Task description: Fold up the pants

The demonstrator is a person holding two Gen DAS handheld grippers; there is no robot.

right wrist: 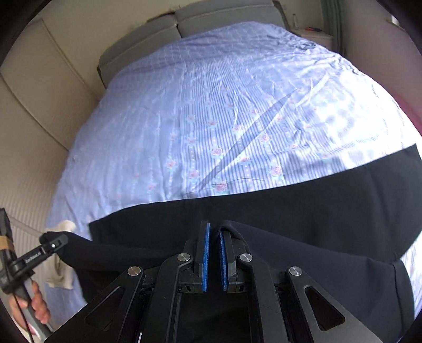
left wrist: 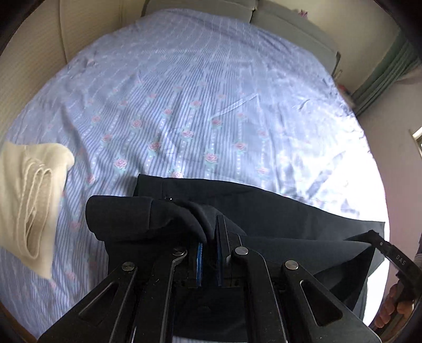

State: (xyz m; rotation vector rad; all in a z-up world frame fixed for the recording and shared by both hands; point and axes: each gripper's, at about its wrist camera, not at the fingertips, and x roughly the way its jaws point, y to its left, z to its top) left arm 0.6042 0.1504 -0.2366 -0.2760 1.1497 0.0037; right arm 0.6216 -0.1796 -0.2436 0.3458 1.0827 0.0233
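Observation:
Dark navy pants [left wrist: 263,208] lie across the near edge of a bed, also in the right wrist view [right wrist: 303,205]. My left gripper [left wrist: 209,232] is shut on a bunched fold of the pants near the waistband end, which drapes over its left finger. My right gripper [right wrist: 215,232] is shut on another edge of the pants, with cloth wrapped over its right finger [right wrist: 226,245]. The right gripper shows at the right edge of the left wrist view [left wrist: 374,237], holding the cloth; the left gripper shows at the left of the right wrist view [right wrist: 51,241].
The bed has a blue striped sheet with pink roses [left wrist: 197,100]. A folded cream garment [left wrist: 29,200] lies on the sheet at the left. Grey pillows [right wrist: 211,13] sit at the head. Cream wardrobe panels [right wrist: 31,105] stand left of the bed.

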